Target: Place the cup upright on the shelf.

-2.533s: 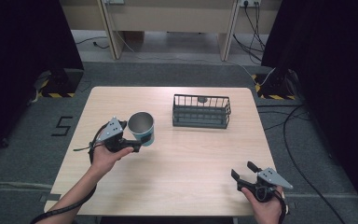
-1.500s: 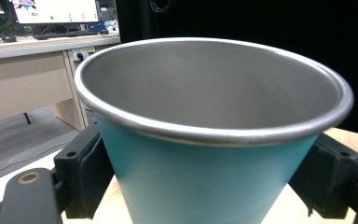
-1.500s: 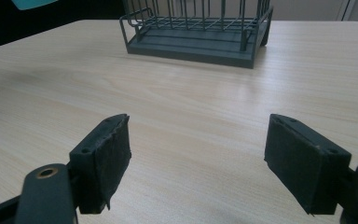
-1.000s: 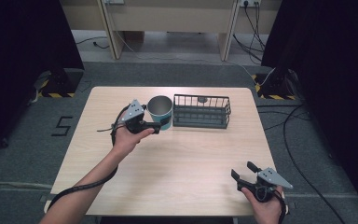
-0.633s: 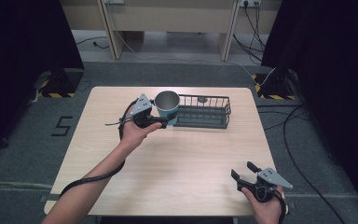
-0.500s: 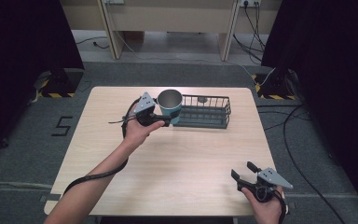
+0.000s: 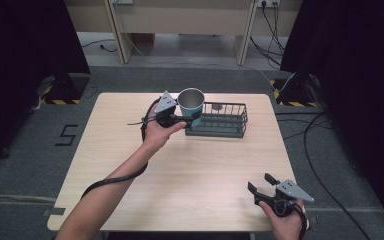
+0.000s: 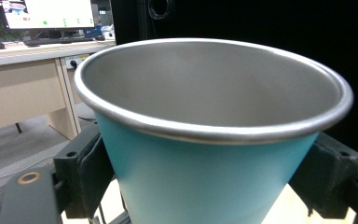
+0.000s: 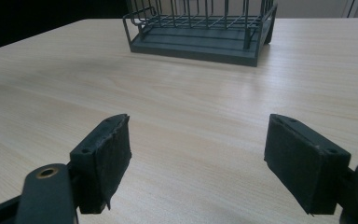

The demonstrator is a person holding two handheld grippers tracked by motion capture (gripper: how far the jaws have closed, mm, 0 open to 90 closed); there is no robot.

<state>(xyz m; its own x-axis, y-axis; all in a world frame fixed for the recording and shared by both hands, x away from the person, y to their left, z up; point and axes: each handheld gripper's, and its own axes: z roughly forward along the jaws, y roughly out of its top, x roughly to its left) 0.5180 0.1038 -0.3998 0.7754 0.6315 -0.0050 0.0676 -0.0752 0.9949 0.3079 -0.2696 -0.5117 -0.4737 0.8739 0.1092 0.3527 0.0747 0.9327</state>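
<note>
A teal cup [image 7: 192, 103] with a metal rim and grey inside is held in the air at the left end of a dark wire basket [image 7: 219, 120] on the far side of the table. My left gripper [image 7: 187, 119] is shut on the cup; in the left gripper view both jaws press the teal cup [image 8: 205, 172] wall below the rim. My right gripper [image 7: 261, 182] stands open near the front right edge of the table, nothing between its jaws. In the right gripper view the right gripper [image 9: 198, 163] faces the wire basket [image 9: 200, 28] across bare wood.
The light wooden table [image 7: 130, 165] has cables and desk legs on the floor behind it. A small round object lies inside the basket near its far side. Dark curtains flank both sides.
My left gripper has carried the cup from the table's left-centre rightward, away from me and up, to the basket's left end. The right gripper has not moved.
</note>
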